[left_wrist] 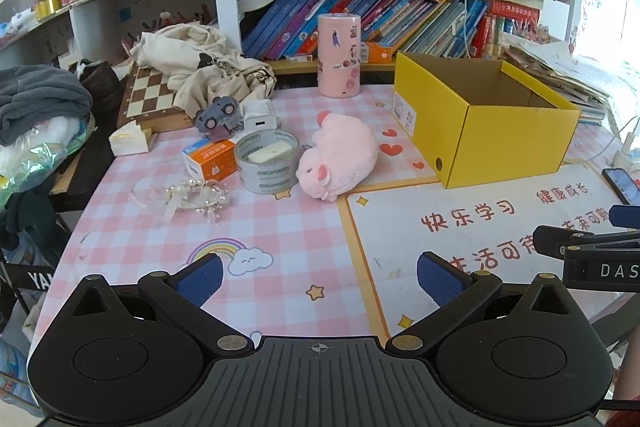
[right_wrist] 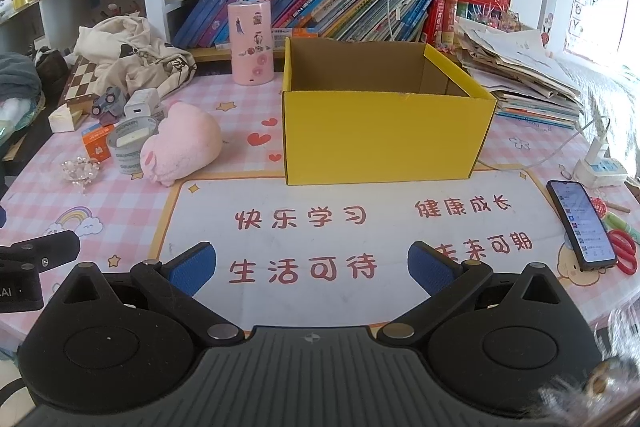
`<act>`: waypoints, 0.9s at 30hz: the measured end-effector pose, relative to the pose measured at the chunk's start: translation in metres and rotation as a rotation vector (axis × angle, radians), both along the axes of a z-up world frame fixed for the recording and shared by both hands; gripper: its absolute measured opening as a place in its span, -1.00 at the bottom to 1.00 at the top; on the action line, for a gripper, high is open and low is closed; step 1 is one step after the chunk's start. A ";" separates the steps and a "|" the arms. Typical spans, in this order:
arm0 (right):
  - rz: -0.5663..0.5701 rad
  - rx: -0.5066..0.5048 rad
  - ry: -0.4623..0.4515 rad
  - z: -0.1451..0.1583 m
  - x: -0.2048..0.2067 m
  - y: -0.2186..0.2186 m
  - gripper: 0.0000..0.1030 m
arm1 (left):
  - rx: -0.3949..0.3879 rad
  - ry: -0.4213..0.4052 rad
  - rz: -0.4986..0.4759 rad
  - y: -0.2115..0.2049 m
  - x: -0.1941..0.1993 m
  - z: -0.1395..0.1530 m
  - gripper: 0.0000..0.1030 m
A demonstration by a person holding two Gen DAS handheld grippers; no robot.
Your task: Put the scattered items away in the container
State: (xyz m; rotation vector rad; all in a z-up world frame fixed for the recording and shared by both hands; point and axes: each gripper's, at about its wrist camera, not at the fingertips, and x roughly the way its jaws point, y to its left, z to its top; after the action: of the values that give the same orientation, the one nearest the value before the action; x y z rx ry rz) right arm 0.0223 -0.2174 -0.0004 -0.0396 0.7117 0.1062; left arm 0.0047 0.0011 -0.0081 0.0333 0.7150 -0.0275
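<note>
An open yellow cardboard box [left_wrist: 516, 143] [right_wrist: 380, 139] stands on the pink checked desk mat, and it looks empty. Left of it lie a pink plush pig [left_wrist: 340, 159] [right_wrist: 180, 147], a grey tape roll [left_wrist: 268, 163] [right_wrist: 130, 147] with a pale eraser inside, an orange carton [left_wrist: 210, 159] [right_wrist: 96, 143], a grey toy car [left_wrist: 218, 117] [right_wrist: 106, 105], a white charger [left_wrist: 260, 115] [right_wrist: 140, 105] and a bead bracelet [left_wrist: 196, 199] [right_wrist: 80, 171]. My left gripper [left_wrist: 320, 279] hovers open, well short of the pig. My right gripper [right_wrist: 312, 269] is open over the white mat panel, in front of the box.
A pink cylinder [left_wrist: 339, 55] [right_wrist: 251, 43] stands behind the items. A chessboard [left_wrist: 146, 95], crumpled cloth [left_wrist: 204, 63] and clothes crowd the left. A phone [right_wrist: 582, 225], red scissors [right_wrist: 624, 255] and power strip [right_wrist: 600, 167] lie right. Paper stacks [right_wrist: 528, 75] sit behind the box.
</note>
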 end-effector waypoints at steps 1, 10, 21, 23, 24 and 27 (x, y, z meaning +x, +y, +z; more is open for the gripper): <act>0.000 0.000 0.001 0.000 0.000 0.000 1.00 | -0.002 0.002 0.001 0.001 0.000 0.000 1.00; -0.004 0.002 0.011 -0.002 0.003 0.002 1.00 | -0.012 0.009 -0.004 0.003 0.003 -0.002 1.00; -0.009 0.001 0.017 -0.003 0.005 0.004 1.00 | -0.014 0.027 -0.006 0.006 0.005 -0.004 1.00; -0.009 0.001 0.021 -0.003 0.005 0.004 1.00 | -0.014 0.030 -0.009 0.006 0.005 -0.004 1.00; -0.008 0.001 0.022 -0.003 0.005 0.004 1.00 | -0.014 0.031 -0.010 0.006 0.005 -0.004 1.00; -0.008 0.000 0.024 -0.003 0.005 0.004 1.00 | -0.017 0.036 -0.008 0.007 0.006 -0.005 1.00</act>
State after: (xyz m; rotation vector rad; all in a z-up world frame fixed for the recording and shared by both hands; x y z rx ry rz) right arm 0.0276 -0.2130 -0.0036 -0.0353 0.7356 0.0997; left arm 0.0106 0.0078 -0.0127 0.0192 0.7506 -0.0419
